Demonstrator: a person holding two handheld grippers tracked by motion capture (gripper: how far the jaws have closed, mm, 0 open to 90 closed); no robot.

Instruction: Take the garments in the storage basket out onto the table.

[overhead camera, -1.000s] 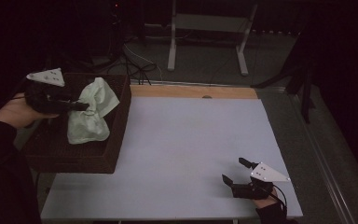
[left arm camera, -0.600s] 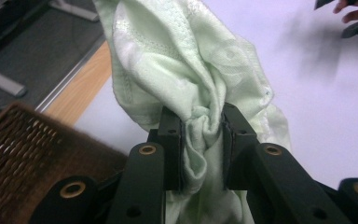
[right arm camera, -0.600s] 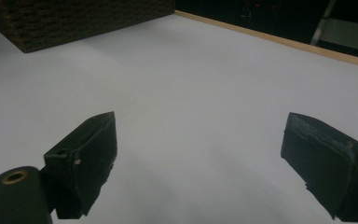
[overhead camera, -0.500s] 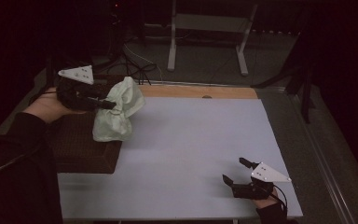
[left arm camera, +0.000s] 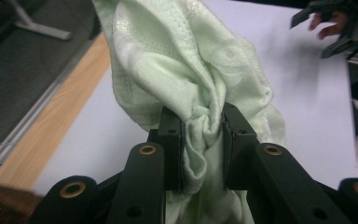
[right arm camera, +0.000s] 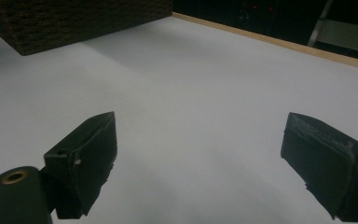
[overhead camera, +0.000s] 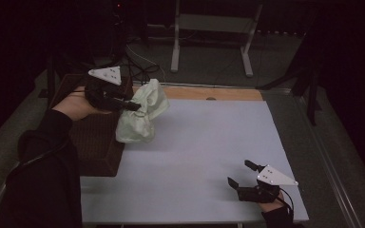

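Cloth [overhead camera: 140, 114], pale green and crumpled, hangs from my left gripper [overhead camera: 132, 105] at about ten o'clock on the high view, above the near-left part of the white table [overhead camera: 209, 142] and just off the right edge of the brown woven basket [overhead camera: 95, 142]. Seen along the left gripper's own jaws, a gathered twist of the fabric [left arm camera: 200, 135] is pinched tight between the two black pads, with loose folds billowing above and a tail drooping below. My right gripper [overhead camera: 243, 176] rests at about five o'clock near the front edge of the table, its jaws spread wide with nothing between them; the right gripper view confirms bare tabletop in the gap [right arm camera: 200, 154]. I judge the cloth to be light, soft and limp, so it will sag and swing rather than keep any shape, and it should not slip easily from a bunched pinch. To spread it flat, I would take a free edge or corner of the hanging part with the right gripper, well apart from the present pinch, since a hold on the bunched middle only keeps it wadded.
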